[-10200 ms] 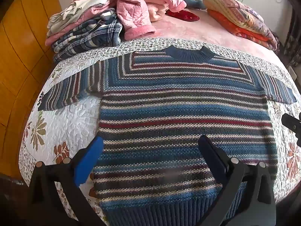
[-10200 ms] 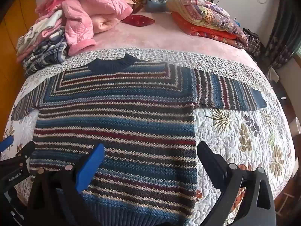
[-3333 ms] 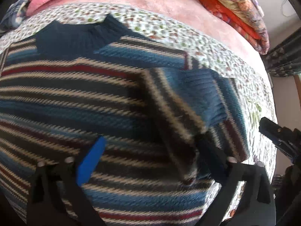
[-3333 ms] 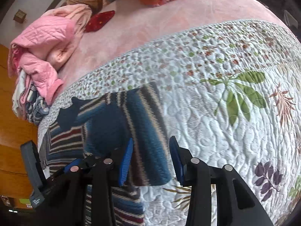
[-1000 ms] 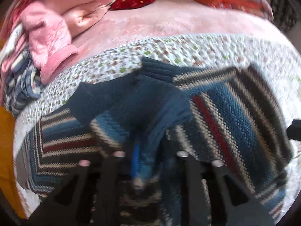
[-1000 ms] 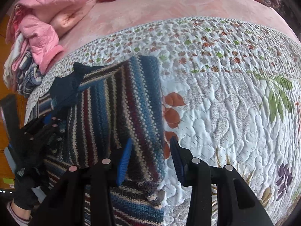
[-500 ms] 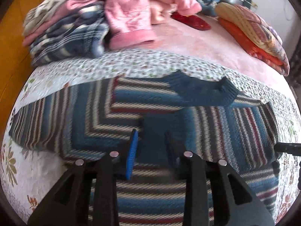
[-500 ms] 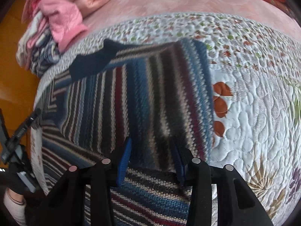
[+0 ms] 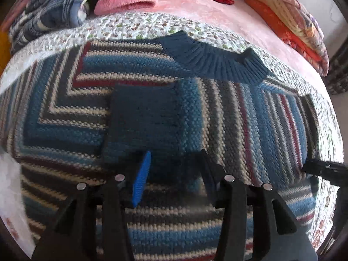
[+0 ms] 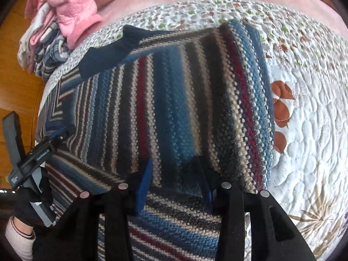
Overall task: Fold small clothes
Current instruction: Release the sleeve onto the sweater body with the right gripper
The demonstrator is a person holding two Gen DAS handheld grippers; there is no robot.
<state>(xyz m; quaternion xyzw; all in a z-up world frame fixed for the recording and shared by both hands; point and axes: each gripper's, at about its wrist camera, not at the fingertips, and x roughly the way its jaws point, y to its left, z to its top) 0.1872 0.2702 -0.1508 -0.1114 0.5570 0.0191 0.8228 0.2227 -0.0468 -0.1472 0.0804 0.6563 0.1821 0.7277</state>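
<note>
Coarse knitted sweater [image 9: 228, 117] on matt quilted bedspread [image 10: 308, 130].

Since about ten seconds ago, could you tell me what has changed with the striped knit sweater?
The striped knit sweater's right sleeve was folded across the chest; its dark blue cuff now lies mid-body. Both grippers, left and right, have released it and are open. The left sleeve and pink clothes pile stayed put.

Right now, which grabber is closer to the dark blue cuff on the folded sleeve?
Left. The left gripper sits right at the dark blue cuff. The right gripper is further along the folded sleeve, near the sweater's right edge.
</note>
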